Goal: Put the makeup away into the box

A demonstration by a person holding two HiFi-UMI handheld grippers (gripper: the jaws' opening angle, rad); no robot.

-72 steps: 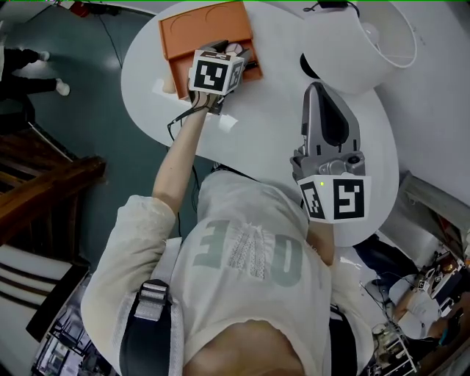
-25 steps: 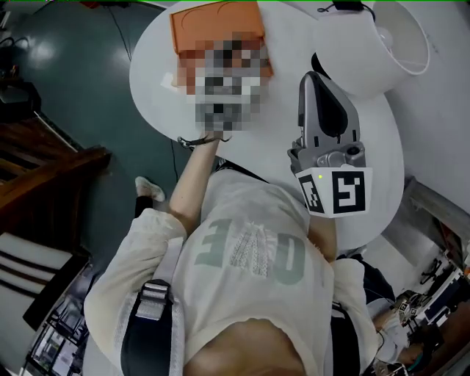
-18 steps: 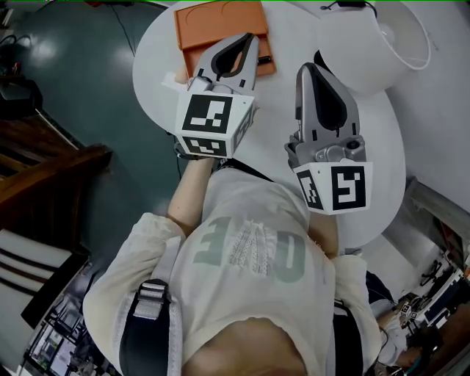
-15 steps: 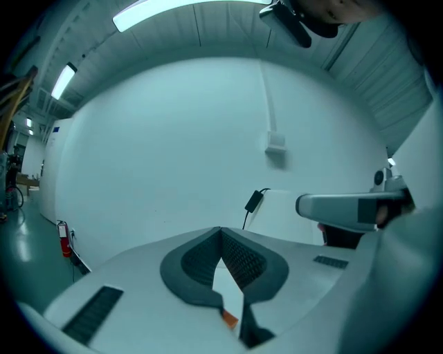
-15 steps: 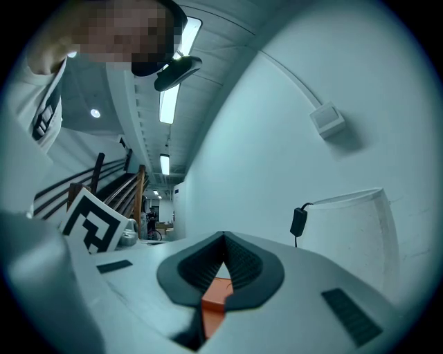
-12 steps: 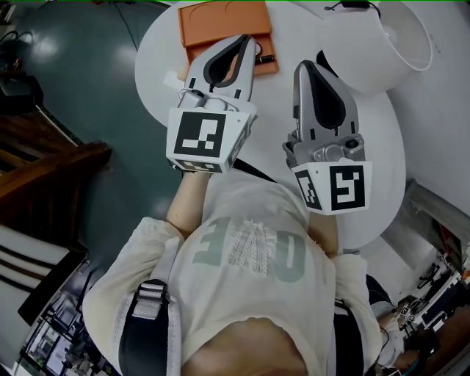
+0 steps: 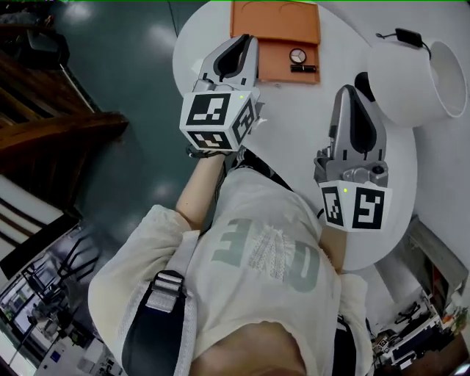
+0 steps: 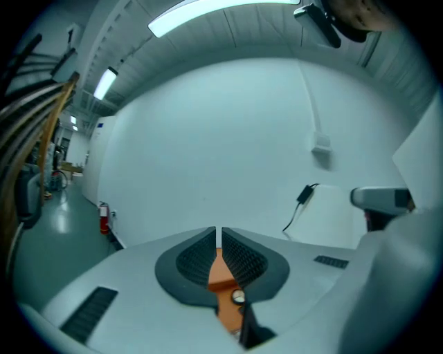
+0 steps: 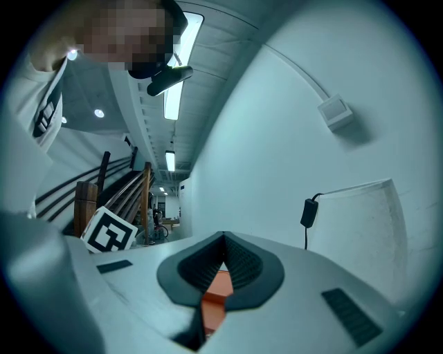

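Two makeup items, one round compact (image 7: 297, 56) and one dark tube (image 7: 302, 68), lying in one orange box (image 7: 275, 22) on a white table (image 7: 294, 125). One lampshade (image 7: 411, 81) at right. Left gripper (image 7: 246, 38), beside the box, and right gripper (image 7: 352, 92), nearer the lampshade: both closed, empty.

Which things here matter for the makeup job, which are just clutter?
Job:
- orange box, open
- round compact, in the box
- black tube, in the box beside it

Just lying about:
- white lamp
- its black cable plug
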